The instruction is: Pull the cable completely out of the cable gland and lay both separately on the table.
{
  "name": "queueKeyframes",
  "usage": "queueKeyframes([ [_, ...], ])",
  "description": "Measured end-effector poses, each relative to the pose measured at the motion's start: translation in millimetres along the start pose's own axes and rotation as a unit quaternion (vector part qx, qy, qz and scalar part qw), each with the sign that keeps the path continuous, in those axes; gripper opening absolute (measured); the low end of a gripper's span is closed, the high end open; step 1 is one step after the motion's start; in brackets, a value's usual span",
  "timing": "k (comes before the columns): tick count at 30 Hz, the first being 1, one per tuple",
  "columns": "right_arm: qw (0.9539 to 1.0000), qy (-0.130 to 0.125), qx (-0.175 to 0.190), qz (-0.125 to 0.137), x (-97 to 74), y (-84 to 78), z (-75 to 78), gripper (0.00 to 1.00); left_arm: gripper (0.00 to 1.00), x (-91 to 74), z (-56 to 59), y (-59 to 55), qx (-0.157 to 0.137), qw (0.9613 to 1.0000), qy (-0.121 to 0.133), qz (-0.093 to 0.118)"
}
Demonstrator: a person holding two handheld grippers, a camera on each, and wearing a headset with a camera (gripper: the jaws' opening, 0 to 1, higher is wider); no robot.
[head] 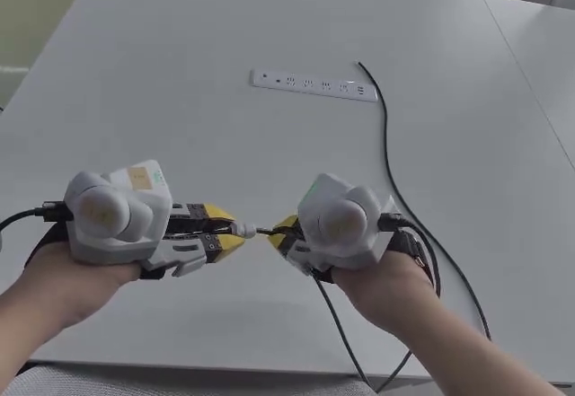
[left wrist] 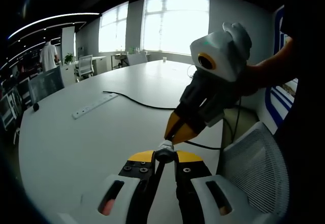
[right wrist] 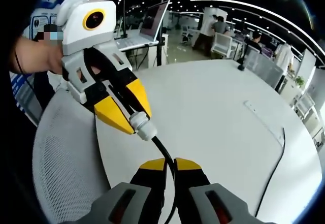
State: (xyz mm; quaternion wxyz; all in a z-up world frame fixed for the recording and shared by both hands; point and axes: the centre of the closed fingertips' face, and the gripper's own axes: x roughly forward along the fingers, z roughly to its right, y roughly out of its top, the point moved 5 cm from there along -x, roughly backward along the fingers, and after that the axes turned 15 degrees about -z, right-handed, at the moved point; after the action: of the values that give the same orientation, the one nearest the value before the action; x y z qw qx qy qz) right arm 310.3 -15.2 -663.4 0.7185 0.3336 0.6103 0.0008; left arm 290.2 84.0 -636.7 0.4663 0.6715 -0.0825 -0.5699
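Left gripper (head: pixel 235 230) clenched on the white cable gland (head: pixel 244 230), right gripper (head: pixel 283 232) clamped on the black cable (head: pixel 263 232) just beside it, both held above the near edge of a white table (head: pixel 180 127). The cable runs into the gland. A power strip (head: pixel 313 84) lies well apart mid-table, its black cord (head: pixel 388 145) trailing toward the person. Bright windows (left wrist: pixel 175 23) and office chairs (left wrist: pixel 85 65) line the room behind.
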Motion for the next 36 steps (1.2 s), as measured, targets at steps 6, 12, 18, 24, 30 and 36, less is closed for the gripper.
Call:
queueKeyframes([
  [6, 0.9987, 0.006, 0.049, -0.014, 4.0, -11.6, 8.8, 0.00, 0.15, -1.1, 0.9, 0.1, -0.001, 1.0000, 0.000, 0.002],
  [12, 0.9943, 0.018, 0.101, -0.027, 8.3, -22.9, 15.3, 0.00, 0.15, -0.9, 2.4, 0.6, -0.001, 1.0000, -0.001, 0.002],
  [18, 0.9924, 0.021, 0.118, -0.031, 9.3, -27.0, 16.6, 0.00, 0.15, -1.8, 2.0, 2.2, -0.001, 1.0000, -0.002, 0.003],
  [24, 0.9936, 0.019, 0.107, -0.031, 9.8, -27.2, 16.5, 0.00, 0.15, -1.0, 2.2, 2.6, -0.001, 1.0000, -0.003, 0.001],
  [30, 0.9952, 0.016, 0.093, -0.027, 8.2, -28.6, 16.6, 0.01, 0.15, -0.6, 2.7, 1.9, 0.000, 1.0000, -0.004, 0.000],
  [36, 0.9989, 0.003, 0.041, -0.025, 6.7, -27.6, 14.7, 0.02, 0.15, -0.6, 1.5, 2.4, -0.001, 1.0000, -0.004, 0.000],
])
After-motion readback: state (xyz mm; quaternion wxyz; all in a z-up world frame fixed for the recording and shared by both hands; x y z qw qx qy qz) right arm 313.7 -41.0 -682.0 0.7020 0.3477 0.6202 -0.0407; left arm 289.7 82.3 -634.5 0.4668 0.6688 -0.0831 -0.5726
